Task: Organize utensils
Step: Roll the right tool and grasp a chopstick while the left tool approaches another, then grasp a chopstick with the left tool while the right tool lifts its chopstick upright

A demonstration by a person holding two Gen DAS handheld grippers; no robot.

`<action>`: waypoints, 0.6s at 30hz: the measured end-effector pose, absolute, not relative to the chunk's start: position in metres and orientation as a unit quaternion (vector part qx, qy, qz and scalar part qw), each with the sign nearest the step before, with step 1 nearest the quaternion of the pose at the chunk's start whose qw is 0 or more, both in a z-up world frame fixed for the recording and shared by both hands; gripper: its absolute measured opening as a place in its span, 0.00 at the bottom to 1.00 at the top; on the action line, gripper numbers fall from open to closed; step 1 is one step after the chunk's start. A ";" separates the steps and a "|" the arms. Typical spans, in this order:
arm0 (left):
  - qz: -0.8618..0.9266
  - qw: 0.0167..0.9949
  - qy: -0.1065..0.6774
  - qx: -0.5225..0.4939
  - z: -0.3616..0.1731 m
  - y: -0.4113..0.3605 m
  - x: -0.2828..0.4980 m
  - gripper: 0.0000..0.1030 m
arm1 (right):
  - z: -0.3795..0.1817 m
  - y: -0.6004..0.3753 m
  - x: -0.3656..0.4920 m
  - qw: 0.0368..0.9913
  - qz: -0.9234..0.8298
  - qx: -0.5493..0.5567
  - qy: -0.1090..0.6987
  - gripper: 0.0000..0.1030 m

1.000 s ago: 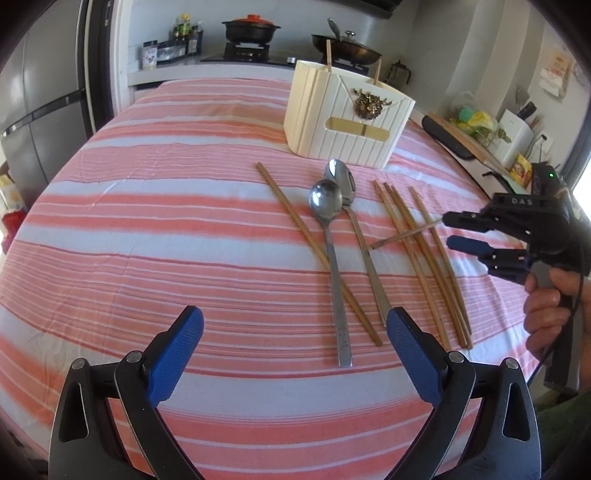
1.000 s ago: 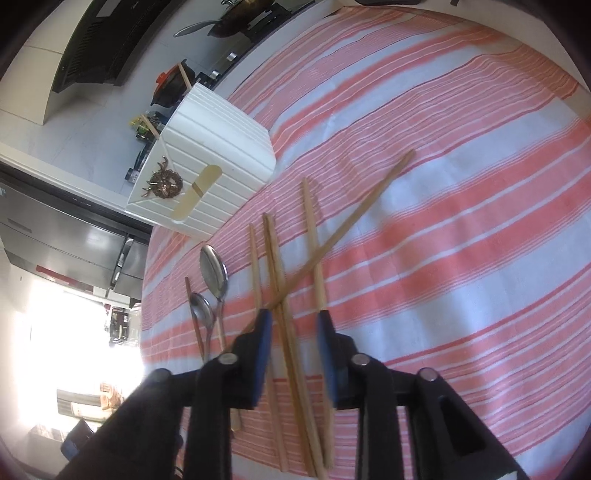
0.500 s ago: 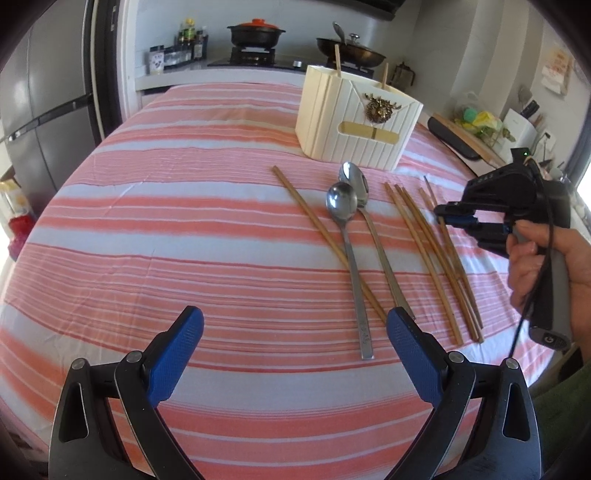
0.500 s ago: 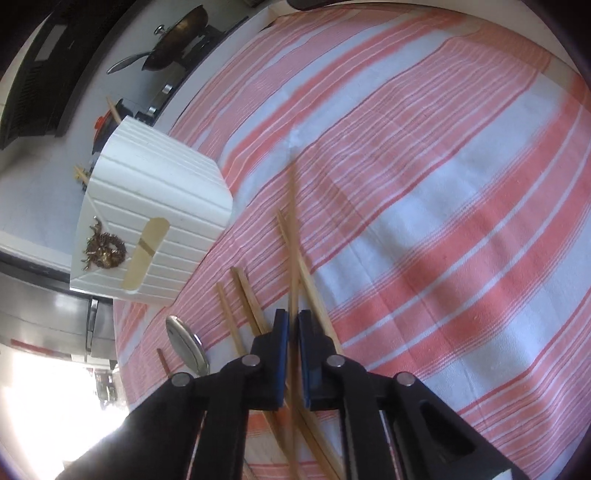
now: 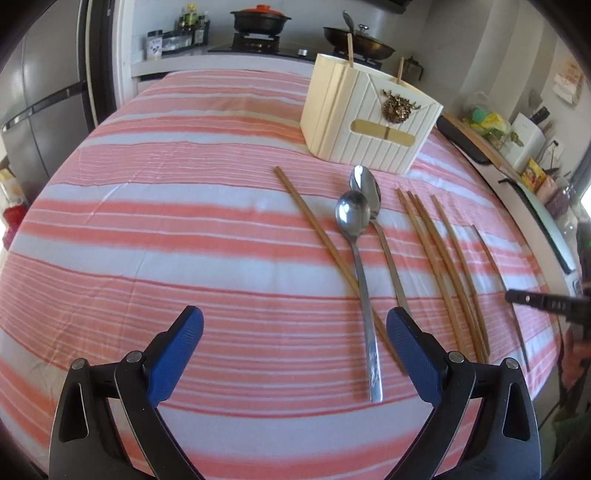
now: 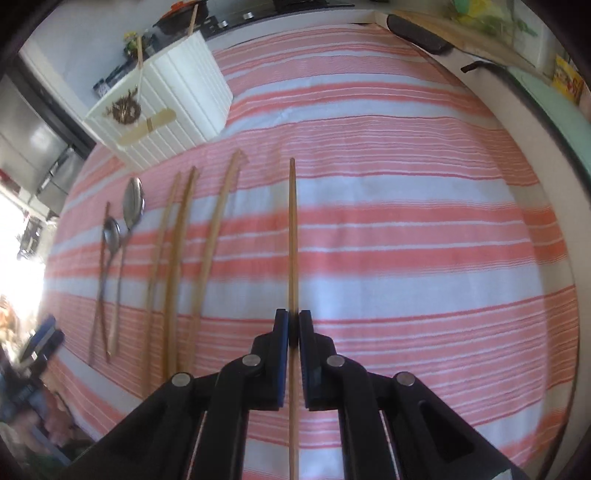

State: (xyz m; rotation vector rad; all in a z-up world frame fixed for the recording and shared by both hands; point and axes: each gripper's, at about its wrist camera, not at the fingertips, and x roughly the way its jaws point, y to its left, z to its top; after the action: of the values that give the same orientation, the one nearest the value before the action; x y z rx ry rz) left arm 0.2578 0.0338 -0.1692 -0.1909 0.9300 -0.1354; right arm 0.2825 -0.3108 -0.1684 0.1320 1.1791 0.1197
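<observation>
My right gripper (image 6: 293,325) grips one wooden chopstick (image 6: 292,240) that points straight ahead, lifted off the striped cloth; its jaws are opening a touch, pads still on the stick. Several more chopsticks (image 6: 177,251) and two metal spoons (image 6: 127,214) lie to its left. The white ribbed utensil holder (image 6: 166,107) stands beyond them, with two chopsticks upright in it. My left gripper (image 5: 295,321) hangs open over the cloth near the spoon handles, nothing between its fingers. From there the spoons (image 5: 352,218), a lone chopstick (image 5: 314,229), the holder (image 5: 369,118) and the right gripper (image 5: 511,296) show.
The round table (image 5: 147,221) wears a pink and white striped cloth. A stove with pots (image 5: 260,18) and a fridge (image 5: 40,122) stand behind it. A counter with packets (image 5: 532,173) runs along the right. A hand (image 5: 574,350) shows at the right edge.
My right gripper closed on one chopstick, lifted it and swung it from a slant across the others to straight ahead. In the left view the right gripper drew back to the right edge.
</observation>
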 end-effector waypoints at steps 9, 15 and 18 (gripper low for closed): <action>0.024 0.880 0.473 -0.046 -0.197 0.011 0.317 0.97 | -0.169 -0.297 0.254 0.861 0.050 0.027 0.505 0.38; 0.008 0.885 0.465 0.015 -0.199 -0.001 0.298 0.97 | -0.167 -0.291 0.241 0.870 0.055 -0.035 0.488 0.38; -0.002 0.883 0.468 0.034 -0.198 0.011 0.289 0.98 | -0.165 -0.294 0.231 0.866 0.061 -0.050 0.493 0.38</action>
State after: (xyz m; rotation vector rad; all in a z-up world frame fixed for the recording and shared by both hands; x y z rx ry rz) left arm 0.2886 0.0113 -0.1980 0.0702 0.9745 -0.0044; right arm 0.2307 -0.2944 -0.1653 -0.1039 1.0335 0.1272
